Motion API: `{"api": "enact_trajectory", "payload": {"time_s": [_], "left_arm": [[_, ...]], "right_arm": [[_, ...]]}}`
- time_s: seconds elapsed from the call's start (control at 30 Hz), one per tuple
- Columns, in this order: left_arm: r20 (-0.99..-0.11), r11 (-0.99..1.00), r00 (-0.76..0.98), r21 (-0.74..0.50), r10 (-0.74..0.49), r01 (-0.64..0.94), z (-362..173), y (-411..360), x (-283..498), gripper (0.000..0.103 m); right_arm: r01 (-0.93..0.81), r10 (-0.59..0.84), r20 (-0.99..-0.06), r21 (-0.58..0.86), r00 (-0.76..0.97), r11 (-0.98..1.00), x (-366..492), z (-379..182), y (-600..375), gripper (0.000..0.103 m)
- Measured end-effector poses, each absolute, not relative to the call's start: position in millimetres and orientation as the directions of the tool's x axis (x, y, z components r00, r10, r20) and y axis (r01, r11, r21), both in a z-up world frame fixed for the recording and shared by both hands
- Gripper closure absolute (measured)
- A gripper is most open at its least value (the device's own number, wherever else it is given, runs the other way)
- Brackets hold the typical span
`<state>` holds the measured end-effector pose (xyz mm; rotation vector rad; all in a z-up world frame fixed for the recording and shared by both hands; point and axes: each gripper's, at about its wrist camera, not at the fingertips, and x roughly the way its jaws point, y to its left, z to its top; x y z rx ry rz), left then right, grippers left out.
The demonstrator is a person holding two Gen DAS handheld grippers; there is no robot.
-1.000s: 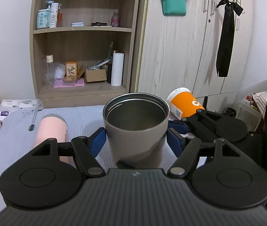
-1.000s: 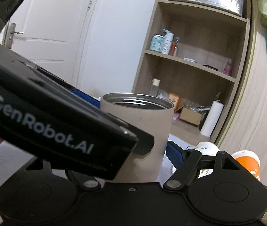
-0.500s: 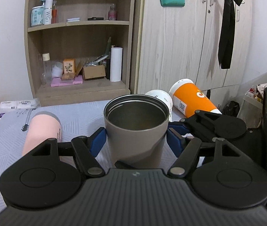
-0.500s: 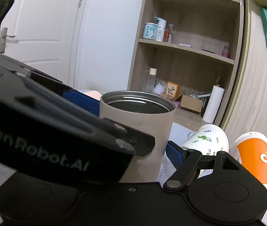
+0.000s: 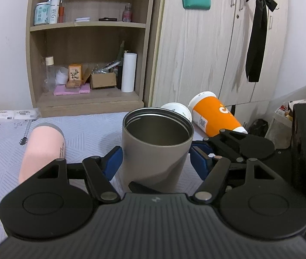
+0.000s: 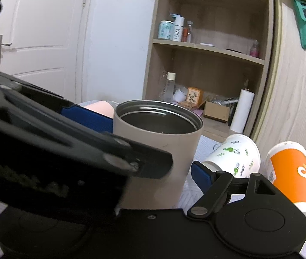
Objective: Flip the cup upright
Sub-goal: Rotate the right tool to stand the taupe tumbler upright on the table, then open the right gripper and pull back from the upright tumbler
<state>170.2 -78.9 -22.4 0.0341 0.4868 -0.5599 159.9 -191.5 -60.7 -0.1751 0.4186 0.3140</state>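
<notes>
A grey metal-lined tumbler (image 5: 156, 149) stands upright, mouth up, on the patterned tablecloth (image 5: 0, 164); it also shows in the right wrist view (image 6: 157, 151). My left gripper (image 5: 155, 161) straddles it, its blue pads (image 5: 113, 161) close beside the walls with small gaps showing. My right gripper (image 6: 153, 151) is around the same tumbler from the right side, its right pad (image 6: 201, 176) a little apart from the wall. The left gripper's body hides the right gripper's left finger.
A pink cup (image 5: 43, 149) lies on its side at left. A white leaf-print cup (image 6: 232, 155) and an orange cup (image 6: 291, 172) lie on their sides at right. A wooden shelf unit (image 5: 88, 49) and wardrobe (image 5: 206, 54) stand behind the table.
Both grippers and the tumbler have come lower and the views have tilted down slightly; more of the table and the lying cups shows. The tumbler stays upright between the fingers.
</notes>
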Motion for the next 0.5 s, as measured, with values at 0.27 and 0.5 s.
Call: {"api": "enact_trajectory", "payload": {"time_s": [0.27, 0.5], "left_arm": [[-0.438, 0.852, 0.742, -0.130, -0.508, 0.507, -18.7, -66.8, 161.0, 0.035], [-0.402, 0.854, 0.757, -0.160, -0.515, 0.495, -7.9, -49.5, 138.1, 0.035]], "right_arm": [[-0.317, 0.251, -0.421, -0.095, 0.872, 0.944, 147.6, -53.5, -191.6, 0.018], [-0.294, 0.239, -0.420, -0.070, 0.875, 0.953, 127.2, -41.6, -198.8, 0.018]]}}
